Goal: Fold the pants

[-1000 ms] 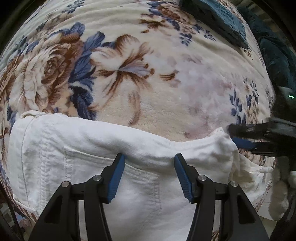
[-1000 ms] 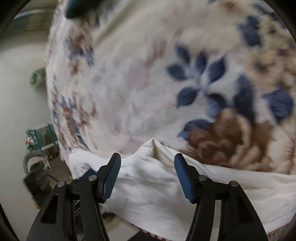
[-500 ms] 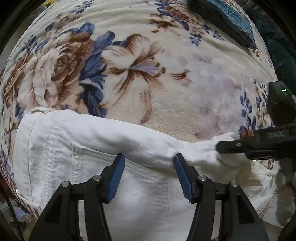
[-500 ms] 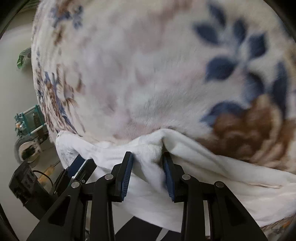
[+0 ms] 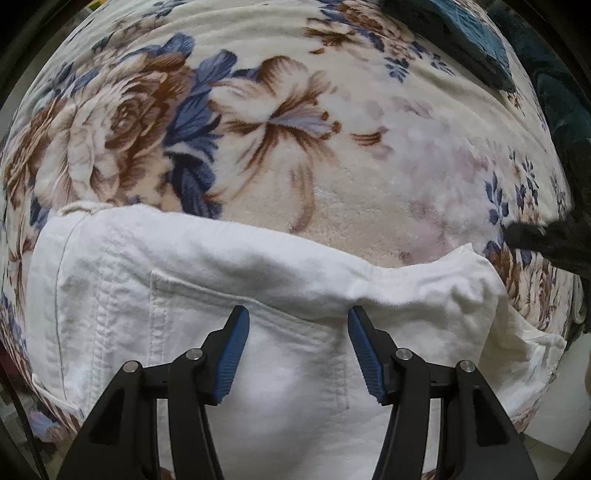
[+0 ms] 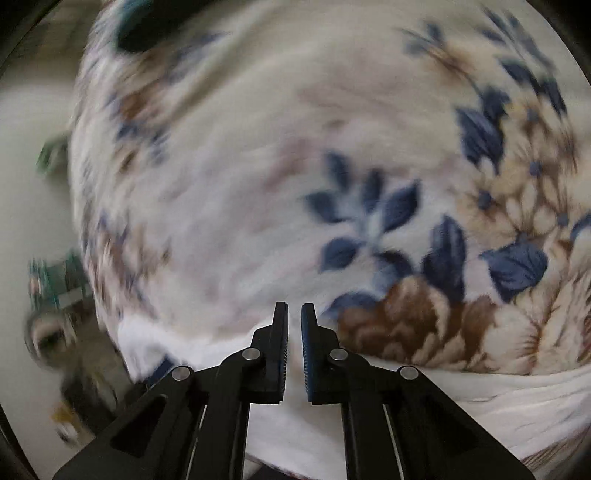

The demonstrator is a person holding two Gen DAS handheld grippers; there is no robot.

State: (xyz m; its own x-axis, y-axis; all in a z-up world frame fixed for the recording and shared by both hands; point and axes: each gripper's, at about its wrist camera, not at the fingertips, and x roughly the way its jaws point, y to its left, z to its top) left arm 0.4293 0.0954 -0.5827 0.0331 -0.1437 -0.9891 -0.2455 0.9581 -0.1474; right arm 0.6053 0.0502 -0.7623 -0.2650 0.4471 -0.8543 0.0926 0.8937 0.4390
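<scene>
White pants [image 5: 229, 280] lie folded on a floral blanket [image 5: 280, 122], back pocket facing up, folded edge toward the far side. My left gripper [image 5: 298, 321] is open and hovers over the pocket, holding nothing. My right gripper [image 6: 294, 317] is shut with only a thin gap and no cloth between the pads. It is above the pants' edge [image 6: 480, 391], over the blanket. In the left wrist view the right gripper [image 5: 524, 236] shows blurred at the far right, apart from the pants' right corner [image 5: 469, 258].
The blanket [image 6: 258, 166] covers the whole work surface. A dark teal folded cloth [image 5: 469, 33] lies at the far right corner. The floor with a green gadget [image 6: 55, 284] shows past the blanket's left edge in the right wrist view.
My right gripper closed on the pants' corner, then came off it, fingers still shut, and lifted away. The corner now lies flat. The left gripper stayed open over the pocket.
</scene>
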